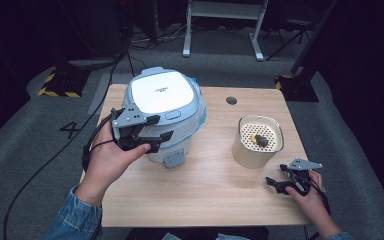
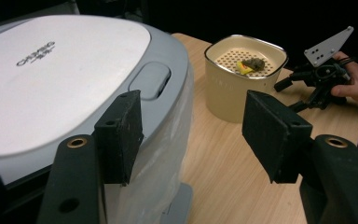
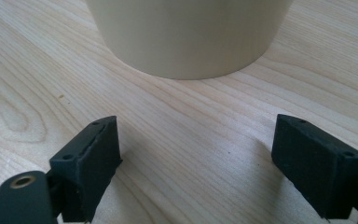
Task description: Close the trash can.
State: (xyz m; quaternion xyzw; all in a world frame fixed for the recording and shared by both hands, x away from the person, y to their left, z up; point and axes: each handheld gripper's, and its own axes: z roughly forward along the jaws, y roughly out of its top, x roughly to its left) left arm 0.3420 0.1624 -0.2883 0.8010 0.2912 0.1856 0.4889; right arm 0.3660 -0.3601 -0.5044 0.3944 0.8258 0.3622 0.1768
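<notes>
Left gripper point(image 1: 152, 136) beside the front of the bin point(image 1: 164, 112), jaws parted with nothing between them; the 2 pads flank the bin's corner near its lid button point(image 2: 150, 80) without pressing on it. Right gripper point(image 1: 280, 181) resting low on the table point(image 1: 205, 185) just in front of the basket point(image 1: 258, 141), jaws spread wide and empty, the basket wall point(image 3: 189, 35) close ahead. Risk: if the left jaws close here, 1 pad would likely slide off the rounded lid edge, and the thin plastic liner point(image 2: 168, 154) hanging down the bin's side could be caught or torn; a sideways push might also shift the bin on the smooth wood. Risk at the right: a forward nudge could tip or slide the basket, spilling its load. Contents: the bin is closed, so its inside cannot be told; the cream basket, open-topped with a perforated floor, holds a small dark scrap point(image 2: 253, 64) with a yellow bit beside it.
</notes>
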